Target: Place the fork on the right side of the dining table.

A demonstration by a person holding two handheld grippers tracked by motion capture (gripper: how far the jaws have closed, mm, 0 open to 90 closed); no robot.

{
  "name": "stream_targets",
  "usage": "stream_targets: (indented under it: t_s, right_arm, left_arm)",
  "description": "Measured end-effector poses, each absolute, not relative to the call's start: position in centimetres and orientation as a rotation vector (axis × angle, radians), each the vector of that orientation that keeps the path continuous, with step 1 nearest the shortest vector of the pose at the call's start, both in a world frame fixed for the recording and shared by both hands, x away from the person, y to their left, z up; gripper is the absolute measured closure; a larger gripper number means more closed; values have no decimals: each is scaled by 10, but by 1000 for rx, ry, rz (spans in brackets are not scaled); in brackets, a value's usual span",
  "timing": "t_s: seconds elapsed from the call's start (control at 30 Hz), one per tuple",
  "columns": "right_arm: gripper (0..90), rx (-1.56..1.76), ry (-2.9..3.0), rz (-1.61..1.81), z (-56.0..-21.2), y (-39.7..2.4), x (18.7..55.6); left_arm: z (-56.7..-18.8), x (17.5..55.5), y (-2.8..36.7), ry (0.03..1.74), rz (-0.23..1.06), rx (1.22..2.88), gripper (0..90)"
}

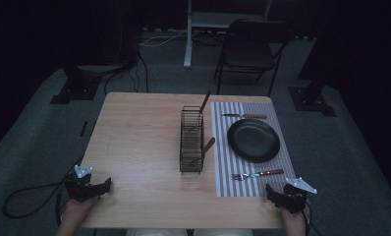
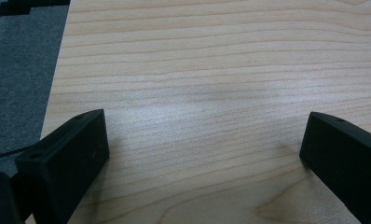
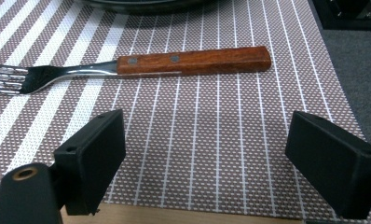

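- We see the table (image 1: 139, 147) carrying a wire rack (image 1: 191, 140) beside a striped placemat (image 1: 223, 167); a bump could tip the rack's utensils.
- Black plate (image 1: 253, 140) sits mid-mat; a swing may hit it.
- Fork (image 3: 127, 67) lies just ahead of the right gripper (image 3: 207, 154), jaws wide, empty; it could skid.
- Left gripper (image 2: 202, 149) wide, over bare wood.
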State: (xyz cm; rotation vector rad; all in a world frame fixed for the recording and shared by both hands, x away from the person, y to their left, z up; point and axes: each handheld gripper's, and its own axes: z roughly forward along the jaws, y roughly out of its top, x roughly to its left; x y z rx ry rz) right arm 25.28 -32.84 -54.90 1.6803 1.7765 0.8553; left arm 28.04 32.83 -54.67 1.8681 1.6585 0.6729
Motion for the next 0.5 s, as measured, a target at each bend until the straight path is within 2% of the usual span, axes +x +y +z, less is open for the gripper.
stream_targets:
  t_s: [0.5]
  right_arm:
    - [119, 1696, 1741, 852, -549, -327, 253]
  left_arm:
    - [-547, 280, 328, 1658, 673, 1868, 16]
